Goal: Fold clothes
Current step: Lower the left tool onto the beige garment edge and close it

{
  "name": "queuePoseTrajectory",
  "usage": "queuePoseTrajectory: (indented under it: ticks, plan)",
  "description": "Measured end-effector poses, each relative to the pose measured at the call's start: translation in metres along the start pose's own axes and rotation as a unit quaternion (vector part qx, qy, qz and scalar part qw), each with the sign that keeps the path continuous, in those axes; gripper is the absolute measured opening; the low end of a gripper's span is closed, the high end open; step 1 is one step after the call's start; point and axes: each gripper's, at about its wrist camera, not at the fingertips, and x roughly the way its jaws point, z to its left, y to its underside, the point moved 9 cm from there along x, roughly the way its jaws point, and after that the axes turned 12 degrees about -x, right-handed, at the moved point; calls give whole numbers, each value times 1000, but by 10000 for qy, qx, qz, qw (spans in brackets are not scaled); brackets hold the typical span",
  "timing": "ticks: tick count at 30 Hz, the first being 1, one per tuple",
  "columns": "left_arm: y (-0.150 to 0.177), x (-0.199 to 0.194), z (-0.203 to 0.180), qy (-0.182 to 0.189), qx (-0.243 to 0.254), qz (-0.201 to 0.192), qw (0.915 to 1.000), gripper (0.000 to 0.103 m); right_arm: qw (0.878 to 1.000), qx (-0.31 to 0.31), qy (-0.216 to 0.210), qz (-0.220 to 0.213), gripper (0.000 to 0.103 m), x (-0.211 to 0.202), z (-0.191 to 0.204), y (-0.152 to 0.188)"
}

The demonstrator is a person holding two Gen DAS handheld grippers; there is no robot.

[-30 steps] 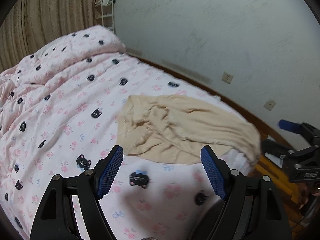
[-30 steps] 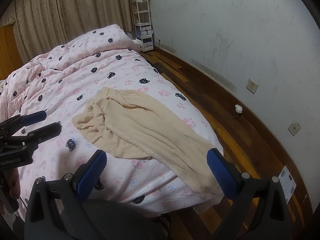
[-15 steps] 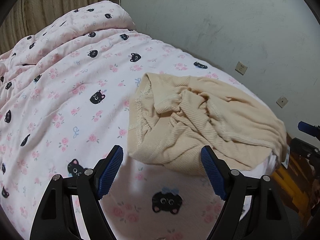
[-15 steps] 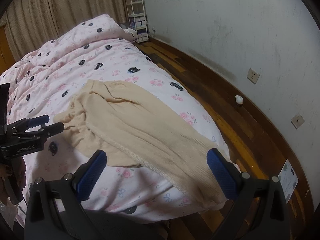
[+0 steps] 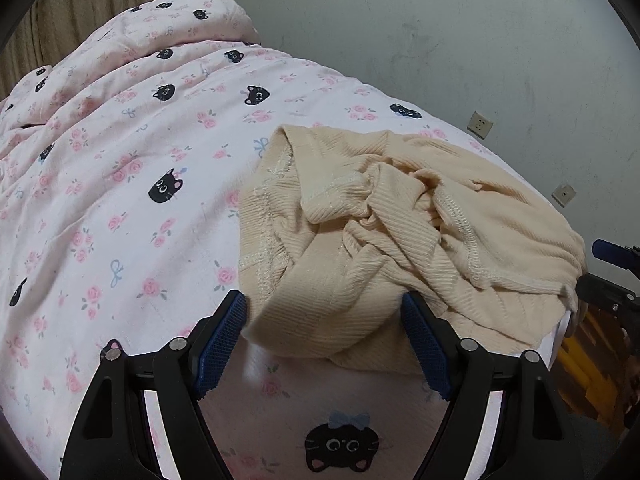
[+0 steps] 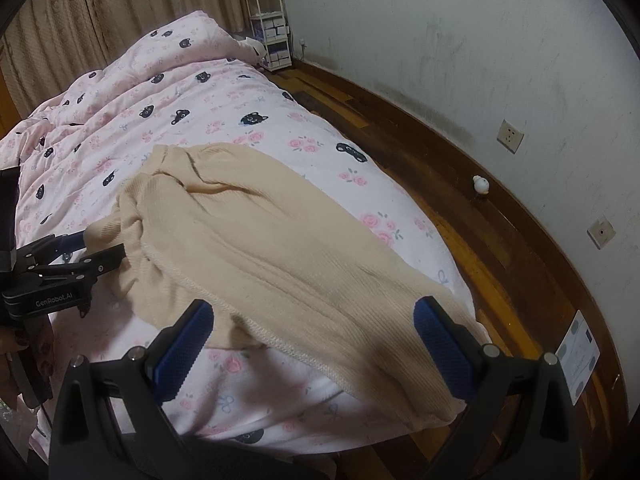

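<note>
A crumpled beige ribbed garment (image 5: 384, 236) lies on the pink cat-print quilt (image 5: 120, 184) near the bed's corner; in the right wrist view the garment (image 6: 272, 248) stretches toward the bed's edge and hangs over it. My left gripper (image 5: 322, 312) is open, its blue pads on either side of the garment's near bunched edge. It also shows in the right wrist view (image 6: 92, 248) at the garment's left end. My right gripper (image 6: 314, 318) is open, its pads spanning the garment's long part just above the hem. Its tip shows in the left wrist view (image 5: 612, 252).
The quilt (image 6: 168, 92) covers the whole bed. A wooden floor (image 6: 460, 200) runs along the white wall (image 6: 460, 40) on the right. A white shelf unit (image 6: 268, 20) stands at the bed's far end, curtains (image 6: 100, 12) behind it.
Both grippers have moved forward and down toward the garment. The left pads now flank its near edge; the right pads now span its long part. Both stayed open.
</note>
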Motion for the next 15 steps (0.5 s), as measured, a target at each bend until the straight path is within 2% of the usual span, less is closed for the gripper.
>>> queuePoseTrajectory:
  ticks: [3,4,6,8,15]
  plan:
    - [-1,-1,-2,85,56,5,9999,31,10000,26,-13,49,102,4,0,1]
    - [-1,-1,-5,174,48,42,9998,17,10000,34,-22,68,102,5,1,2]
    - [-2,-2,-7,166,73,43,9998,16,9999,42,-37,96,102,7,2,2]
    - [-3,-5,-7,175,48,10,9998,11,9999,29,-39,93,102,6,4,1]
    - [-11,-28,14,61,-289,-180,9994,9,10000,-39,-22,21,102,-1,8,-2]
